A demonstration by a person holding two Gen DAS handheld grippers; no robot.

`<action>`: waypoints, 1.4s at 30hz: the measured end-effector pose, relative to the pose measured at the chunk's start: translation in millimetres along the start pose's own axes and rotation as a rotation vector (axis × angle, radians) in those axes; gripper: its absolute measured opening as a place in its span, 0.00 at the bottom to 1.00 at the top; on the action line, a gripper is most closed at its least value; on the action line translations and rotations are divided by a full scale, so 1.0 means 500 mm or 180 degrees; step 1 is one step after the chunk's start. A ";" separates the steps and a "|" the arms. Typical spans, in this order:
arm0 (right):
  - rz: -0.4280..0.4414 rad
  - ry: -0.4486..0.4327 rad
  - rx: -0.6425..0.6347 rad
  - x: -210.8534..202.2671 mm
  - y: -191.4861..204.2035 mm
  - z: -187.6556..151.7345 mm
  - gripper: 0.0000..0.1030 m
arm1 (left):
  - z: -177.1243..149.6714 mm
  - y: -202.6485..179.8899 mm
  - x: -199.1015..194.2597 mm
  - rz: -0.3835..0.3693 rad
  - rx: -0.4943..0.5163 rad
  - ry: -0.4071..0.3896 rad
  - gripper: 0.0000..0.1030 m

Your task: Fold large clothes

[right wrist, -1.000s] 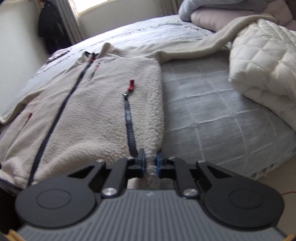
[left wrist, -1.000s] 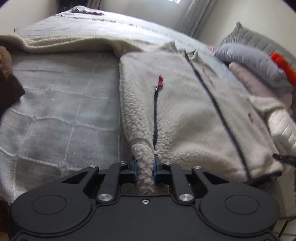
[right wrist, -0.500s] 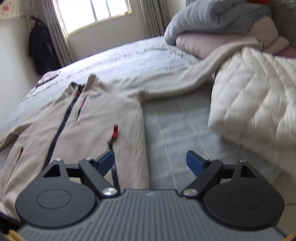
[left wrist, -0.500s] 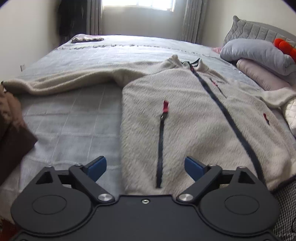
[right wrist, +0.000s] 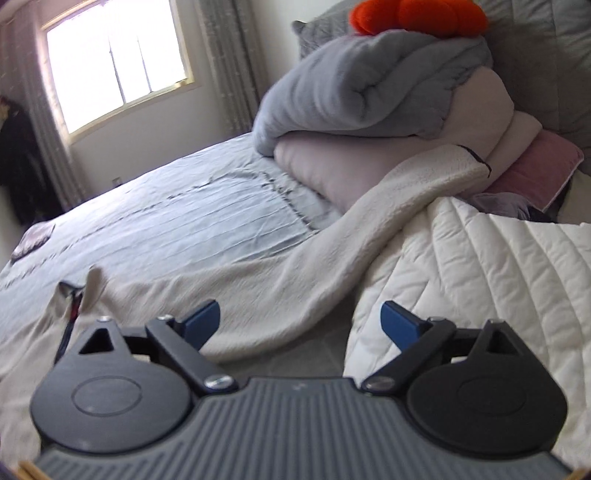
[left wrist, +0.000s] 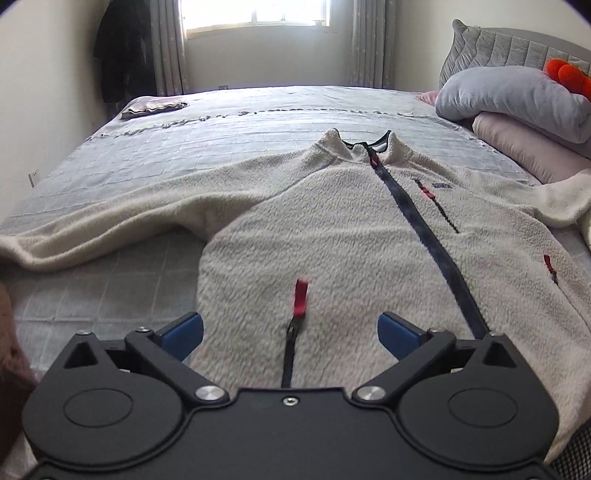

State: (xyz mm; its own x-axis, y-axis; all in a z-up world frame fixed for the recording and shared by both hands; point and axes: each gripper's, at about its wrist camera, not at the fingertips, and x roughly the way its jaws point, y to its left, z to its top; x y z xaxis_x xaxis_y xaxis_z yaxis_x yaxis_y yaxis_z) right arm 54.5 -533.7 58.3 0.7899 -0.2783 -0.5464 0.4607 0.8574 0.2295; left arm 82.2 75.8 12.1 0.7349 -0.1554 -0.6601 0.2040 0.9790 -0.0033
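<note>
A cream fleece jacket [left wrist: 351, 251] with a dark front zipper lies flat, front up, on the bed, collar toward the far side. Its left sleeve [left wrist: 122, 218] stretches out to the left. My left gripper [left wrist: 290, 332] is open and empty above the lower left front, over a pocket zipper with a red pull [left wrist: 300, 297]. My right gripper [right wrist: 301, 321] is open and empty above the jacket's right sleeve [right wrist: 351, 236], which runs up onto the bedding pile. The collar [right wrist: 79, 291] shows at the left of the right wrist view.
The bed has a grey quilted cover [left wrist: 229, 133]. A white quilted duvet [right wrist: 487, 280] lies to the right. Grey and pink folded bedding [right wrist: 373, 110] with an orange plush [right wrist: 417, 14] is stacked at the headboard. A folded cloth [left wrist: 153, 107] lies at the far corner.
Both grippers were shut on the jacket's bottom hem one second ago. They have let go, opened, risen and moved forward. The right one has turned toward the right sleeve.
</note>
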 end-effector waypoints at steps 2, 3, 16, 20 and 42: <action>-0.0082 0.0020 0.0111 0.047 -0.017 0.025 0.92 | 0.020 -0.010 0.018 -0.0005 0.0010 0.0002 0.99; -0.0137 0.0022 0.0160 0.071 -0.026 0.036 0.92 | 0.029 -0.014 0.027 -0.0009 0.0019 0.0006 0.99; -0.0900 -0.0214 0.0421 0.240 -0.061 0.096 0.65 | 0.083 -0.036 0.193 -0.0091 -0.0199 0.0089 0.99; -0.0941 -0.0165 0.0205 0.261 -0.036 0.096 0.17 | 0.083 -0.028 0.215 -0.0113 -0.0329 0.0184 0.99; 0.0856 -0.0350 -0.1911 0.120 0.617 -0.012 0.11 | 0.113 0.029 0.167 -0.0185 -0.0480 -0.0053 0.99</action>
State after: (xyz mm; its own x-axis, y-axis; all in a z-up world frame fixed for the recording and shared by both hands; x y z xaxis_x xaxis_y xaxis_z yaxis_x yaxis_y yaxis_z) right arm 241.6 -283.3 91.2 0.8971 -0.0364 -0.4403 -0.0382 0.9865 -0.1595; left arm 183.1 69.8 -0.7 0.7356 -0.2134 -0.6429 0.1480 0.9768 -0.1549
